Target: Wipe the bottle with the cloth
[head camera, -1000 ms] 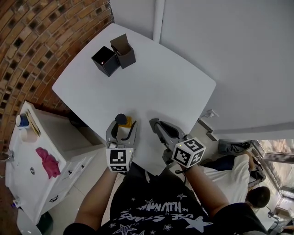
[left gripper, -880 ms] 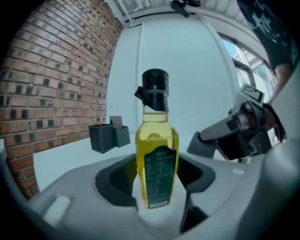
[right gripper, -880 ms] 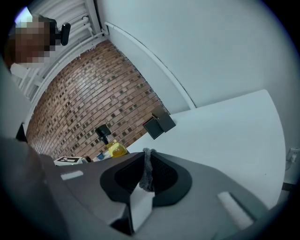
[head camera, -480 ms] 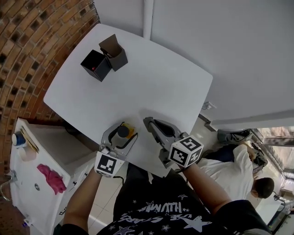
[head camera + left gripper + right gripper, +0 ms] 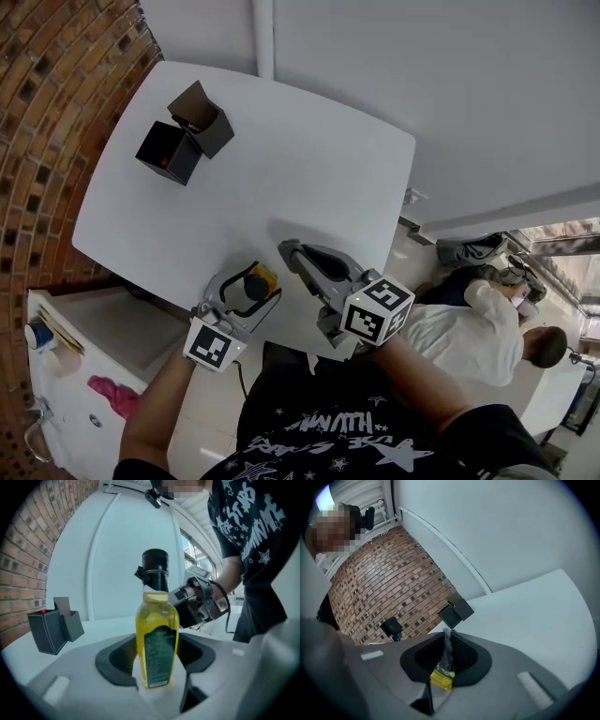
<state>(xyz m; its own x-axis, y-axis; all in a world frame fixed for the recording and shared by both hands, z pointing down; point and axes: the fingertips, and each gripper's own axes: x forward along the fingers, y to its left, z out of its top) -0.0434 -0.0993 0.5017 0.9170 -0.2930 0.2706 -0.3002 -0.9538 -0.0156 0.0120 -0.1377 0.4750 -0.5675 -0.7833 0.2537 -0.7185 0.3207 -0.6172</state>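
At the near edge of the white table (image 5: 281,150), the person has the bottle (image 5: 157,634) standing upright in the left gripper (image 5: 249,291). Its jaws are part-way open and pressed against the two sides of the lower body, down around the dark label. From where I stand I can't quite tell whether its base rests on the tabletop or hangs just clear of it.

The right gripper (image 5: 292,255) is just beside it, not touching. Its jaws are pinched nearly together on a thin grey strip of cloth (image 5: 447,648), with a yellow bit (image 5: 440,678) at the strip's lower end. Two dark boxes (image 5: 183,131) stand well apart at the far corner, out of the way.

The bottle is nearly full of yellow liquid, so I'd expect some weight low down. Its clear, smooth walls look slippery, more so if any oil has got onto the outside. It looks stiff enough to squeeze firmly. The black cap (image 5: 154,566) and narrow neck would give a poor, tippy hold. The lower body, where it is gripped now, seems the right place. That leaves the shoulders, neck and upper walls free for wiping.

The cloth is the opposite: light, limp and no trouble to pinch. So little of it sticks out past the jaws that I'd say the wiping will need the gripper brought in close. The bottle will also need turning to reach the sides the jaws cover.
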